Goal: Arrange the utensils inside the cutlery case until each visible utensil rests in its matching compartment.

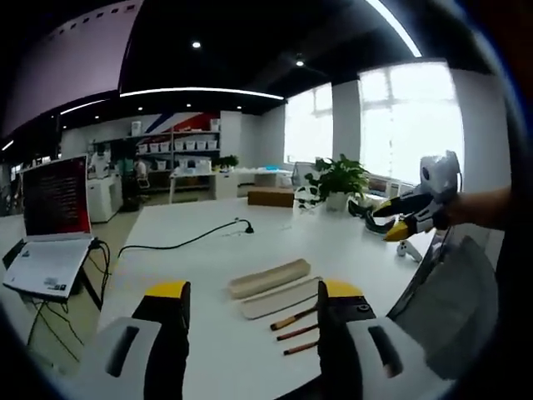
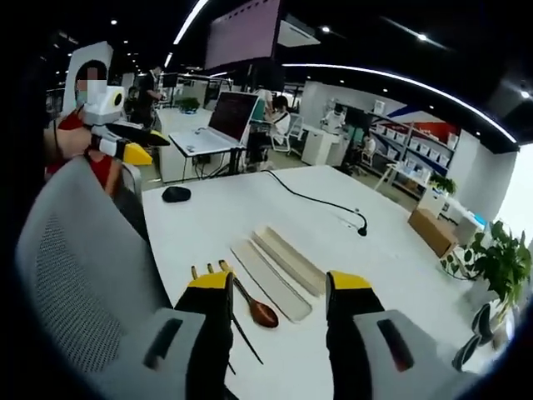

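White table, spoon between hand-held gripper jaws

Open-plan office – white counter, bright windows, dark ceiling with strip lights, shelving, potted plant, grey mesh chair

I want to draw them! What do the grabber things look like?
Each grabber has two black jaws with yellow tips on pale grey bodies with dark slots: the left gripper, the right gripper. Seen from the side, one has a white top and a yellow-and-black beak.
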